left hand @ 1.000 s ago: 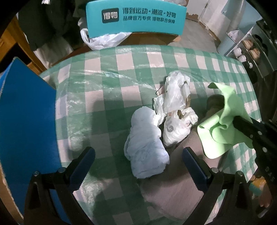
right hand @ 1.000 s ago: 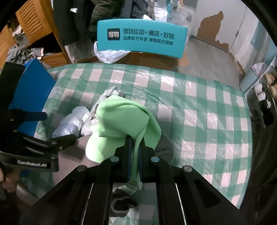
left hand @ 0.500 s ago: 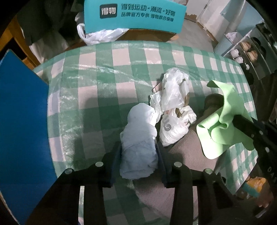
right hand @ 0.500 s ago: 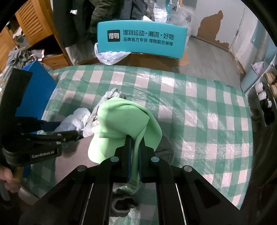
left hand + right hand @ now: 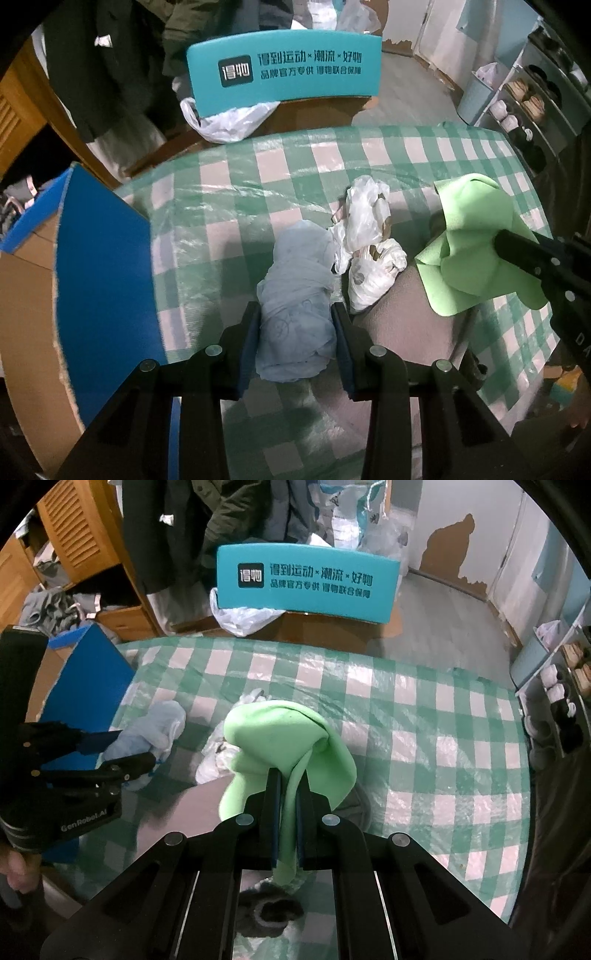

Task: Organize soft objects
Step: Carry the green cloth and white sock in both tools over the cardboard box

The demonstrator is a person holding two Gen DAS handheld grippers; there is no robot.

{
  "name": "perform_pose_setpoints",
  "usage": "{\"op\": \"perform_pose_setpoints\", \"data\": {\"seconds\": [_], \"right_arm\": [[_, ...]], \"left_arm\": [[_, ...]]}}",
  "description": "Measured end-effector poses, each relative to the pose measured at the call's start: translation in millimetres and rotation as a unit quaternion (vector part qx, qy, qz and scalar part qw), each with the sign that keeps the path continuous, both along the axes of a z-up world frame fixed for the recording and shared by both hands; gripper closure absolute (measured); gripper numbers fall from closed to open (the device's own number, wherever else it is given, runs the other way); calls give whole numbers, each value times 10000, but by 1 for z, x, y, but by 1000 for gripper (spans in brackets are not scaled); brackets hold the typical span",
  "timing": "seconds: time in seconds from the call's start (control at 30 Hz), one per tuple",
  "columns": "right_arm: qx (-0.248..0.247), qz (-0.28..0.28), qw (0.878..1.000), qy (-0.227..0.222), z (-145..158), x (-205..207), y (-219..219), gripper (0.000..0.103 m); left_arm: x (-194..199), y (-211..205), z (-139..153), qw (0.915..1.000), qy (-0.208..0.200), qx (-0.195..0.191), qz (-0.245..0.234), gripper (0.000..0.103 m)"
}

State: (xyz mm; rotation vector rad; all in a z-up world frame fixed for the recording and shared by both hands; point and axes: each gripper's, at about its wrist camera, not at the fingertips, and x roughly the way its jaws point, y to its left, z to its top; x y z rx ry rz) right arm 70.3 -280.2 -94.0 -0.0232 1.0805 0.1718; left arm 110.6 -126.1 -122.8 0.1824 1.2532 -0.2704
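My left gripper (image 5: 295,314) is shut on a pale blue cloth bundle (image 5: 297,295) and holds it just above the green checked tablecloth (image 5: 229,192). The bundle also shows in the right wrist view (image 5: 147,738), between the left gripper's fingers (image 5: 110,753). My right gripper (image 5: 288,779) is shut on a light green cloth (image 5: 284,734), held up over a grey-brown cloth (image 5: 406,314). The green cloth shows at the right of the left wrist view (image 5: 476,251). Crumpled white plastic bags (image 5: 369,243) lie beside the blue bundle.
A blue-lined cardboard box (image 5: 99,273) stands at the table's left edge. A teal chair back with printed text (image 5: 284,74) and a white bag (image 5: 229,122) are behind the table. A dark fuzzy item (image 5: 269,912) lies under my right gripper. Shelves (image 5: 528,107) stand at the right.
My left gripper has closed on the pale blue bundle and lifted it slightly, pulling back from the table. My right gripper keeps holding the green cloth, almost unmoved.
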Motion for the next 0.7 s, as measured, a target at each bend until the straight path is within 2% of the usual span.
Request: {"op": "perform_pose_setpoints", "data": {"seconds": [0.7], "right_arm": [[132, 118, 9991, -393, 43, -15, 17, 97]], "left_arm": [[-27, 23, 55, 9983, -564, 16, 113, 65]]}}
